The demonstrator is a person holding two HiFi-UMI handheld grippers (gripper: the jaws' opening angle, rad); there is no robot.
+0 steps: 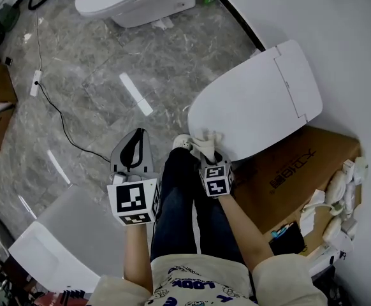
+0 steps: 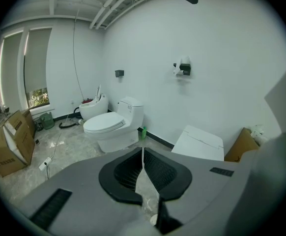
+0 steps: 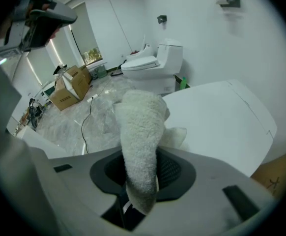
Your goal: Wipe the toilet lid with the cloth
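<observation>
The right gripper (image 1: 209, 157) has its jaws clenched on the white cloth (image 3: 140, 132), which rests at the near edge of the closed lid (image 1: 255, 101). The left gripper (image 1: 136, 138) hangs over the floor (image 1: 90, 88) beside the person's leg (image 1: 176, 196), its 2 jaws pressed together with nothing between them.

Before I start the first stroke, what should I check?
1. Cloth held: ok, right gripper is shut on it.
2. Cloth touching the lid: cannot tell; it sits at the lid's near edge.
3. Lid down: ok.
4. Lid surface free of objects: ok, nothing lies on it.
5. Left gripper out of the way: ok, shut, empty, held off to the side of the lid.
</observation>
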